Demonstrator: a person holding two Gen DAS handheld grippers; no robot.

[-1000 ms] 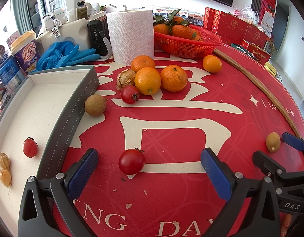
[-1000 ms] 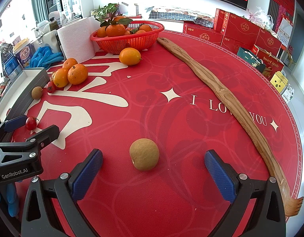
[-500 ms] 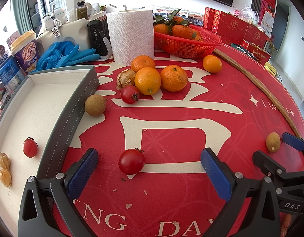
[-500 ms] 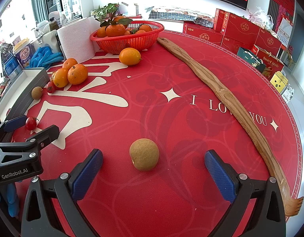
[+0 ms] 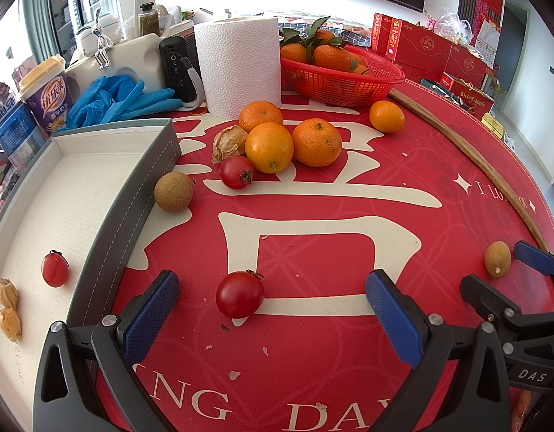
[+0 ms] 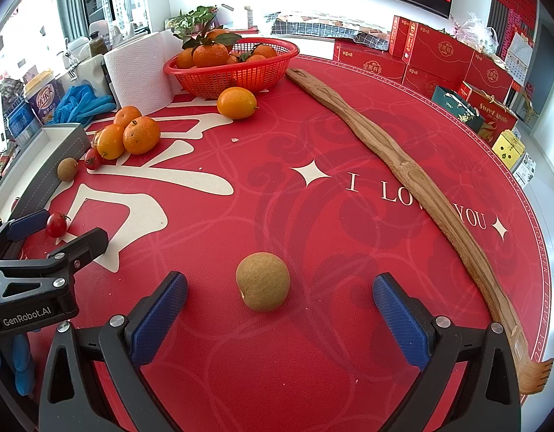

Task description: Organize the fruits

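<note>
Here the left gripper (image 5: 271,309) hangs wide open, a small round red cherry tomato (image 5: 240,294) on the red tablecloth (image 5: 349,216) between its blue pads, untouched, just beside the grey-walled tray (image 5: 133,194). The right gripper (image 6: 280,307), equally spread, straddles a brown round longan (image 6: 262,281), farther from that tray.

Tray (image 5: 107,216) left of the mat (image 5: 349,216); basket (image 5: 342,82) behind the oranges (image 5: 295,140), perhaps touching none.
</note>
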